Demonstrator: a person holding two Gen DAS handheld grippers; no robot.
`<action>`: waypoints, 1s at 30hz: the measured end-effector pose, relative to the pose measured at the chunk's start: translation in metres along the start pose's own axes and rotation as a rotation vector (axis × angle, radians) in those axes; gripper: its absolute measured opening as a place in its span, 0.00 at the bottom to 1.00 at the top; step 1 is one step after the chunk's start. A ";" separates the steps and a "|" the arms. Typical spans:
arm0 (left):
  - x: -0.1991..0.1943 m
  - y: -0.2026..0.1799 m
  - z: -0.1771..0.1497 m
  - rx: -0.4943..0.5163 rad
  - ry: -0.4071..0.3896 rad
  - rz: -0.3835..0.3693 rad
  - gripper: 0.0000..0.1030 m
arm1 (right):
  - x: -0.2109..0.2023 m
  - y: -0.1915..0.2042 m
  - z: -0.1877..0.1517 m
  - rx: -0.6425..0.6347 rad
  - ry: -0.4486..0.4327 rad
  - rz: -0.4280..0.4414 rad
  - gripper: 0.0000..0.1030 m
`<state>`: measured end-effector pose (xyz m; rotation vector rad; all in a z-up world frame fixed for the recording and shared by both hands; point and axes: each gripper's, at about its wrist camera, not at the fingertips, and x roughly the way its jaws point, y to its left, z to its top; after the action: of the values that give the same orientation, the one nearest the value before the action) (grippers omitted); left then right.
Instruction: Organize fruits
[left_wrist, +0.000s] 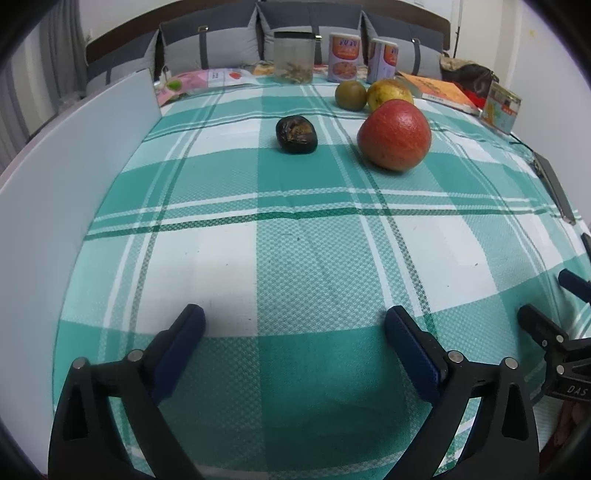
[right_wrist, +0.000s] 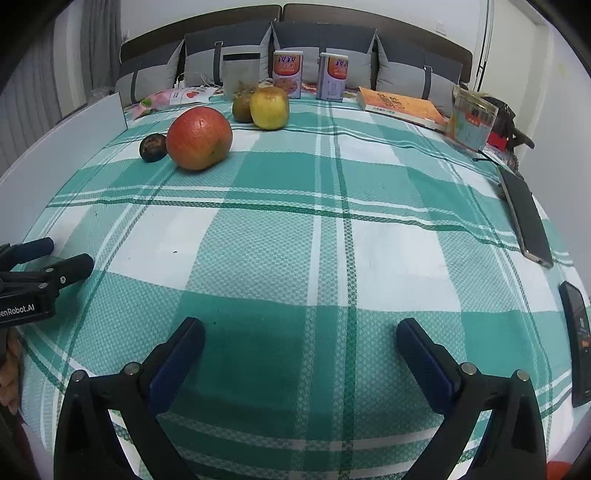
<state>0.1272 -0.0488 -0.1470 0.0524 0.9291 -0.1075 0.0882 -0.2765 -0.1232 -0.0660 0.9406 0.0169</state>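
Four fruits lie on the far part of the worktop, in the upper middle of both views. The big red apple is the nearest. In the left wrist view a small dark shrivelled fruit lies apart to its left. Behind the apple, a yellow fruit and a brownish-green round fruit sit close together, seemingly touching. In the right wrist view the dark fruit peeks out just left of the apple.

All rest on a green-and-white checked cloth covering the worktop. None is held.

The left tool hovers over bare cloth at the bottom of its view, its jaws spread wide with nothing between them. The right tool does likewise in its own view, open and empty. Each tool shows at the edge of the other's view.

Along the far edge stand a clear jar and two orange-labelled tins. An orange book lies toward the upper right, a dark phone at the right edge, a white board on the left. Grey cushions line the back.
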 end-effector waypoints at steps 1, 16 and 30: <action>0.000 0.000 0.000 0.000 0.000 0.002 0.97 | 0.001 -0.002 0.000 0.010 0.006 0.011 1.00; -0.001 0.000 -0.001 0.002 -0.001 0.005 0.97 | 0.003 -0.003 0.000 0.026 0.012 0.034 1.00; -0.001 0.000 -0.001 0.002 -0.001 0.005 0.97 | 0.003 -0.003 0.000 0.026 0.011 0.034 1.00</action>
<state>0.1260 -0.0488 -0.1469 0.0564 0.9274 -0.1040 0.0896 -0.2796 -0.1256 -0.0261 0.9529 0.0357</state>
